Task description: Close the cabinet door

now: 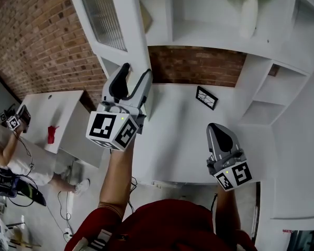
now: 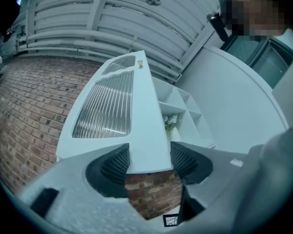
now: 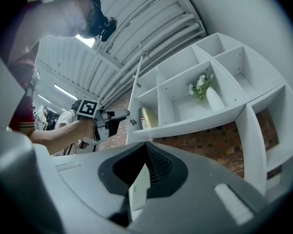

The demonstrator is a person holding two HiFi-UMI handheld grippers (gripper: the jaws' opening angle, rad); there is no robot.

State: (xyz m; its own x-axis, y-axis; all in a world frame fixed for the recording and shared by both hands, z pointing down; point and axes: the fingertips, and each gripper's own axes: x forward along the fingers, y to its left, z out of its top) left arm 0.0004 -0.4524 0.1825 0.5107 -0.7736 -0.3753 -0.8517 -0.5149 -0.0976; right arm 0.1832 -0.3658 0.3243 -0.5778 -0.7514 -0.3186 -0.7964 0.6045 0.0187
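Observation:
The white cabinet door with ribbed glass stands swung out from the shelf unit. My left gripper reaches up at the door's lower free corner. In the left gripper view the door's edge runs between the jaws of the left gripper, which stand wide open on either side of it. My right gripper hovers over the white counter, to the right of the door, apart from it and holding nothing. In its own view the right gripper has its jaws together, and the left gripper shows at the door's edge.
A white vase with flowers stands on an open shelf, a gold item in the compartment beside it. A small black picture frame lies on the counter. Brick wall is behind. Another person works at a side table on the left.

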